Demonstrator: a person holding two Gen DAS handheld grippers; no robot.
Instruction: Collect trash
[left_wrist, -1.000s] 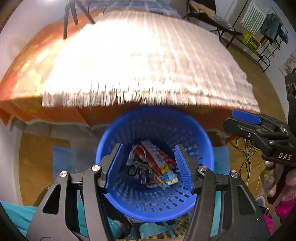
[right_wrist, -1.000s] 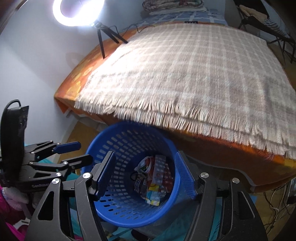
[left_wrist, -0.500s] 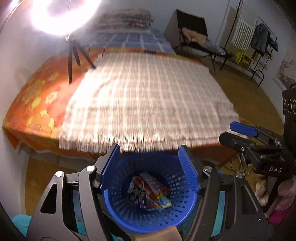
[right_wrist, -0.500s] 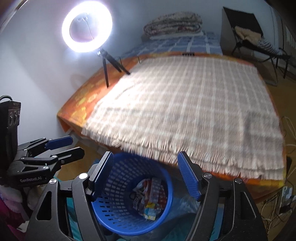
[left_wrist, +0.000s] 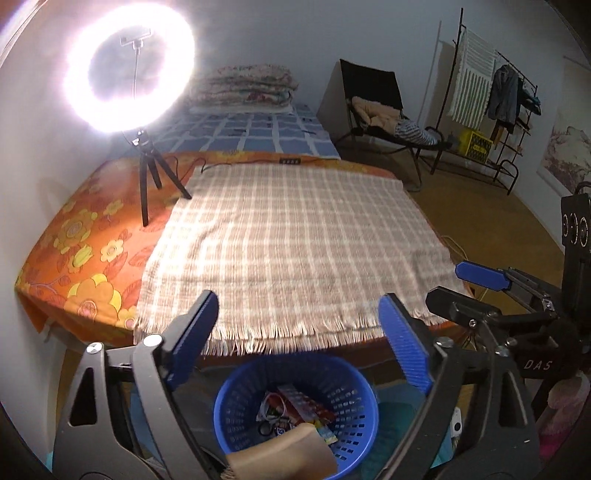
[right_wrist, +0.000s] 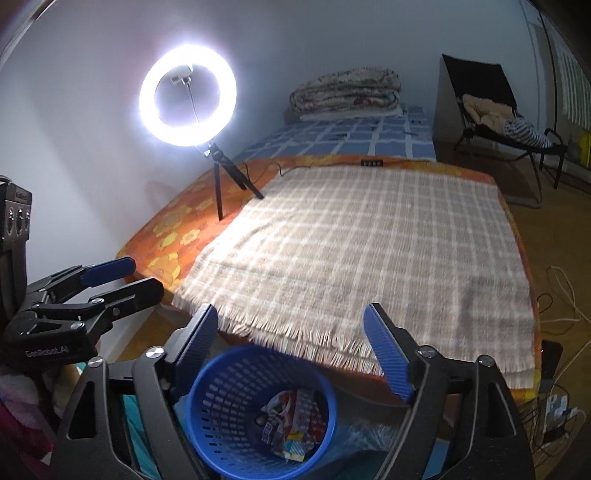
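Blue basket (left_wrist: 236, 413): round perforated plastic, standing on the floor at the foot of the bed (left_wrist: 85, 254), below the fringe of the plaid blanket (left_wrist: 295, 251). In the left wrist view it sits low and centred between the two fingers of the left tool (left_wrist: 297, 341), beneath them and apart from both. In the right wrist view the blue basket (right_wrist: 221, 413) lies below and slightly left of centre of the right tool (right_wrist: 291, 347), its rim passing behind the left finger.

Trash (left_wrist: 295, 408): a heap of coloured wrappers lying in the bottom of the basket; seen also from the right wrist (right_wrist: 291, 424). Individual items cannot be told apart. A tan rounded object (left_wrist: 280, 452) overlaps the near rim of the basket in the left wrist view; what it is cannot be told.

Left tool: jaws spread wide and have just been opening; nothing between the blue pads, nothing touched. It also shows at the left edge of the right wrist view (right_wrist: 122, 280), fingers apart.

Right tool: jaws spread wide, likewise just been opening; nothing between the pads, no contact with basket or blanket. It also shows at the right edge of the left wrist view (left_wrist: 465, 284), fingers apart.

Surroundings: orange floral bedcover under the blanket; lit ring light (left_wrist: 129, 74) on a small tripod standing on the bed at the far left corner; folded bedding (right_wrist: 347, 92) at the far end; black chair (right_wrist: 491, 110) with clothes to the right; clothes rack (left_wrist: 495, 96) beyond it.
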